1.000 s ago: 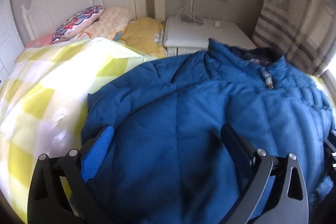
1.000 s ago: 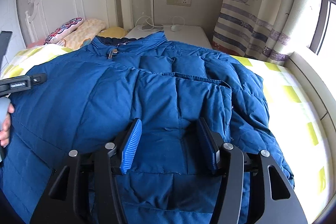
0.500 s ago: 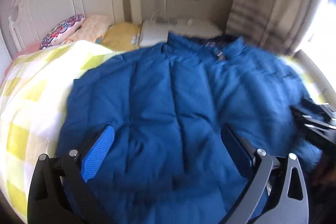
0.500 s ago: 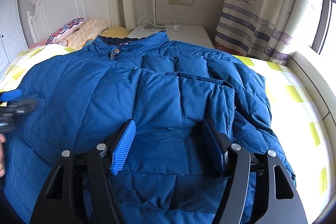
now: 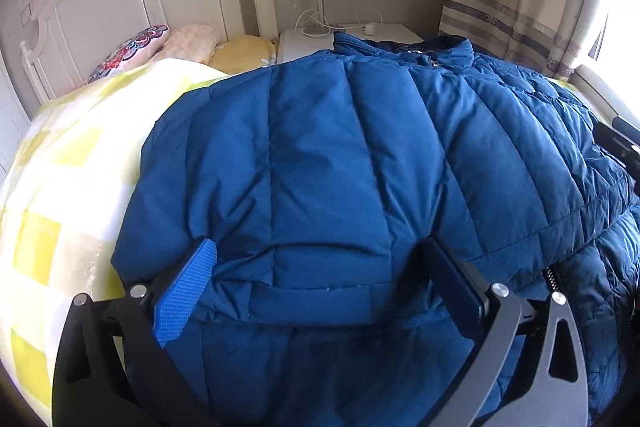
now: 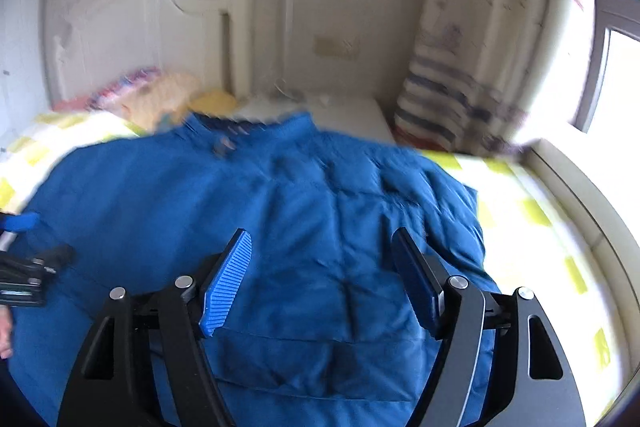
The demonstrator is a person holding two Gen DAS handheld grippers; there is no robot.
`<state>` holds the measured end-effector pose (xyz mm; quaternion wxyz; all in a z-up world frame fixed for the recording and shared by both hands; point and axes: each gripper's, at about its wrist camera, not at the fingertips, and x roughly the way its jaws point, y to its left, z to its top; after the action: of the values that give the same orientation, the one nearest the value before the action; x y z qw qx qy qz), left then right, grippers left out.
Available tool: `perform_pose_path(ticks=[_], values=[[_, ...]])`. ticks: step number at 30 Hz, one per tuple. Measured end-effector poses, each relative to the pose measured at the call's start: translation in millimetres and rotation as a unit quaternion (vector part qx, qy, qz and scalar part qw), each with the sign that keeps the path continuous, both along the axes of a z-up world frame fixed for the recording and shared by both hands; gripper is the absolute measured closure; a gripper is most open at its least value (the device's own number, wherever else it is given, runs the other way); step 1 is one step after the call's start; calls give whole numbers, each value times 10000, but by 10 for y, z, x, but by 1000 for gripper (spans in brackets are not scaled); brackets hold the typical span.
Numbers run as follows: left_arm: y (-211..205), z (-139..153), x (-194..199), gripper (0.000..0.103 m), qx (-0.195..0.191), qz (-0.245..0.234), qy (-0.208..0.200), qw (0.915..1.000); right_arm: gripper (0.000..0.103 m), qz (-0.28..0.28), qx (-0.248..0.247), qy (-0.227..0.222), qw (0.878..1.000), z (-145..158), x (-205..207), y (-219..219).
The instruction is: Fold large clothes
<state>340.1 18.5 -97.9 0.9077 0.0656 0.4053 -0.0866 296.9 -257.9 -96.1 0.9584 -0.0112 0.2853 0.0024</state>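
My left hand-held gripper [image 5: 320,275] hung with jaws spread wide over the blue puffer jacket [image 5: 360,163], gripping nothing | my right hand-held gripper [image 6: 324,271] likewise spread, empty, view blurred | jacket lay flat on the yellow-checked bed [image 5: 60,187], collar [image 5: 440,51] toward 12 o'clock, pillows [image 5: 136,47] at 10 o'clock.
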Motion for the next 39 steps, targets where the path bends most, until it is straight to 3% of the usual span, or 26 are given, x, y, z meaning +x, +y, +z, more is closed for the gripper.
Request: perform_pose_path(ticks=[2,4,10,13,15,16,19,20,23,26,28,31,32,39], values=[[-17,0,-8,2,55,4,-11,10000,24,104,-189,246,9995,-49,47,116],[-14,-1,-14,2,29,3,-10,10000,19,260,-563,922,9938,-262,200,271],[-6,1,-12,2,-11,-1,-9,10000,17,216,-407,1049,9934,-183,278,194],[-8,-1,-12,2,-10,0,-6,10000,17,-8,-363,770,9964,32,387,113],[-3,-2,-10,2,1,1,-13,10000,16,-30,-32,709,9975,124,564,44],[0,-1,-6,2,-8,1,-11,10000,16,-56,20,776,9970,115,650,35],[-5,-1,-9,2,-16,-4,-12,10000,15,-190,28,1518,9882,-164,1011,-39],[-1,0,-9,2,-33,-7,-13,10000,14,-159,13,1484,9888,-205,1036,-37],[1,-2,-11,2,-39,-5,-10,10000,14,-230,109,1468,9888,-121,926,-46],[-5,-6,-18,2,-47,-2,-2,10000,14,-2,507,972,9940,88,538,-22],[-6,-5,-19,2,-44,-4,-8,10000,14,182,226,897,9956,103,362,94],[-17,-5,-29,2,-42,-4,-6,10000,13,377,-500,1333,9891,-166,283,246],[-17,-5,-30,2,-37,-7,-11,10000,12,437,-582,1297,9889,-233,276,249],[10,-2,-29,2,-28,-7,-8,10000,12,250,-481,983,9937,-59,-60,252]])
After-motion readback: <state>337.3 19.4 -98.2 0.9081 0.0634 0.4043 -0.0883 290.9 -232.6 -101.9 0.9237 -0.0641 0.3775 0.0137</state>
